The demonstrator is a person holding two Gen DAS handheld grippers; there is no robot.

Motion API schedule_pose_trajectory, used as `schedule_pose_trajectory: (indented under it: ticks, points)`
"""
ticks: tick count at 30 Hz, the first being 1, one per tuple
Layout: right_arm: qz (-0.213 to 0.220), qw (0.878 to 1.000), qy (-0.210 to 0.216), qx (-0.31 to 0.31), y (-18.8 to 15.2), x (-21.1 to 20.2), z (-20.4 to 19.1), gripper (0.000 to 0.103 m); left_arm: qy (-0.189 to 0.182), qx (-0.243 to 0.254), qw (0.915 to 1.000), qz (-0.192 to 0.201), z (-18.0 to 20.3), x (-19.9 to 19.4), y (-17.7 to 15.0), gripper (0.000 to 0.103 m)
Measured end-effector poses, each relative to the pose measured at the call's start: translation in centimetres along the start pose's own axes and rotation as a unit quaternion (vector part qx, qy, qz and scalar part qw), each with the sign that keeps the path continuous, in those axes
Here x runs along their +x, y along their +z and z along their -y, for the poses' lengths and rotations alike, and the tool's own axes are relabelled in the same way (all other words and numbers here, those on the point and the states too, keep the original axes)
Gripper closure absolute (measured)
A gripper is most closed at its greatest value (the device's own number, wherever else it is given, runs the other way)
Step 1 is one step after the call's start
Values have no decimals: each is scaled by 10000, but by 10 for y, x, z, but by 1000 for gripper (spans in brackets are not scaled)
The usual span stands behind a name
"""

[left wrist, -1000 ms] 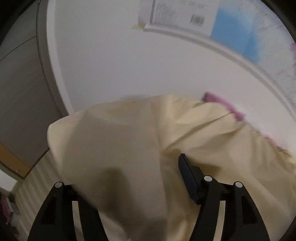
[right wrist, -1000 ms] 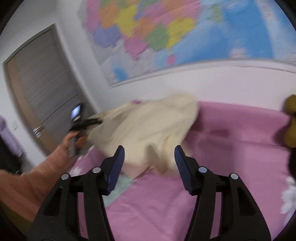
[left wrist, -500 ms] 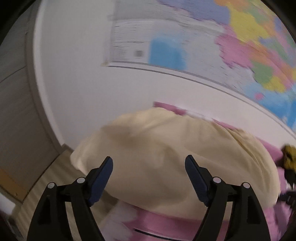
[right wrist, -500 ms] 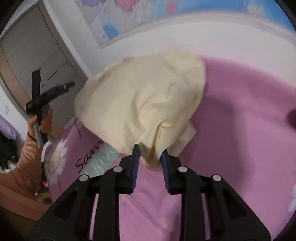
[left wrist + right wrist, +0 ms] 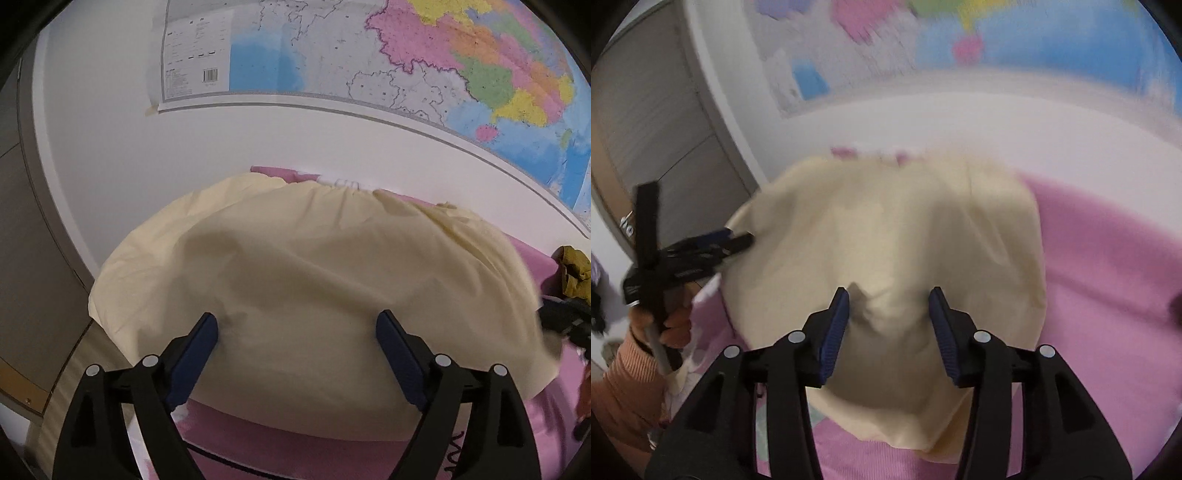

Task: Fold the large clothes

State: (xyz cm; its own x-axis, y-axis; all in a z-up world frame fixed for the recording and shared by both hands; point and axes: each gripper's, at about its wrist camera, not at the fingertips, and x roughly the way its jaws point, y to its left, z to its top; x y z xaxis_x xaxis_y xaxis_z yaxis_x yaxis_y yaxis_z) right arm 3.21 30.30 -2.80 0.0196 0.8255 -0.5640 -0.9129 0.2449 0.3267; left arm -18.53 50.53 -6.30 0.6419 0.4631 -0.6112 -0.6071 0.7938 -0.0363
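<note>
A large pale yellow garment [image 5: 303, 273] lies spread in a rumpled mound on a pink bed cover [image 5: 295, 446]. My left gripper [image 5: 297, 336] is open just above its near edge and holds nothing. In the right wrist view the same garment [image 5: 886, 236] lies on the pink cover [image 5: 1108, 295]. My right gripper [image 5: 889, 306] is open over a raised fold of the cloth, with nothing clamped. The left gripper [image 5: 731, 242] shows at the garment's left edge, held by a hand in an orange sleeve.
A white wall with a coloured map [image 5: 424, 62] runs behind the bed. A grey door [image 5: 646, 122] stands at the left. An olive-brown object [image 5: 574, 273] lies on the bed at the far right. The bed's left edge drops to a wooden floor [image 5: 66, 373].
My left gripper let go of the garment and opened wide. My right gripper closed on a fold half a second ago and has opened again. The garment has settled flatter on the bed.
</note>
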Motion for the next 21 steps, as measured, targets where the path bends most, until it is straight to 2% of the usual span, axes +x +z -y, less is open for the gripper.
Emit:
schedule_pose_trajectory:
  ticks: [2,9,15,19,21]
  points:
    - [-41,9997,119,217,-10,8,8,58,130,43,9999,15,3,1,-2,16]
    - [41,9999,128,103,-5,-6,1,57,385,196,9988,243,15,-15,-2,17]
    - [439,9987,246,-112,-13,-26,-22,55,219,409,9977,492,34,-39,-8,17]
    - [190,9989,163,-403,-20,-6,-35,50,99,510,9976,450,42,-37,-9,17]
    - [65,9991,125,-396,-25,3,-33,50,51,444,9986,290,41,-29,-11,17]
